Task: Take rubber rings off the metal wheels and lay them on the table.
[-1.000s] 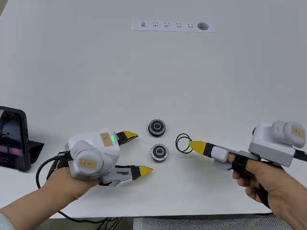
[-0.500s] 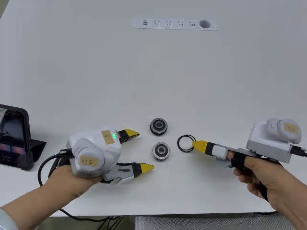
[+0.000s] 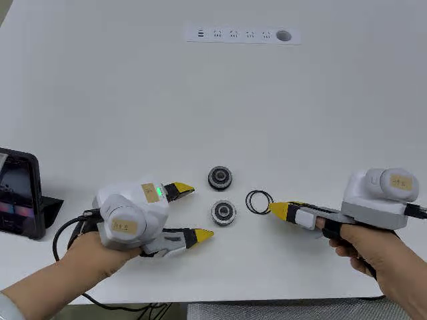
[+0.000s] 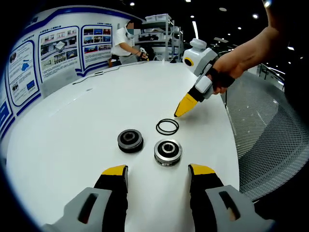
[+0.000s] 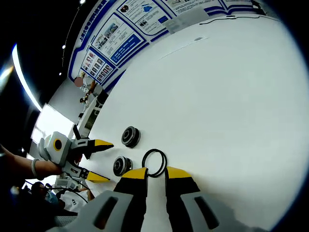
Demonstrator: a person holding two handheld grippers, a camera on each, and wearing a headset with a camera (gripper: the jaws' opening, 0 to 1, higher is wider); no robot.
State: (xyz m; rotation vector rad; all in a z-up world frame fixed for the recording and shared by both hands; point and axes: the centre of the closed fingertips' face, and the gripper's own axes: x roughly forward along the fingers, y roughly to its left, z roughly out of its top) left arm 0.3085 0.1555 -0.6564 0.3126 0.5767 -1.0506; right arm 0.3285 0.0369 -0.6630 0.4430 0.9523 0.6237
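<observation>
Head view: the dark-rimmed wheel point(image 3: 219, 178) lies flat just beyond the left gripper point(image 3: 192, 212), the nearer one, whose jaws are wide and empty. The right gripper point(image 3: 280, 210), barely parted and empty, points at the rubber rings point(image 3: 259, 201) lying on the table point(image 3: 133, 100).

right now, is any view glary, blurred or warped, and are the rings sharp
head view: even soft light, faint shadows, rubber rings sharp; left gripper view: fisheye bows the table edge, ceiling lights are bright spots; right gripper view: rolled, same bowing, a bright streak at its left edge
</observation>
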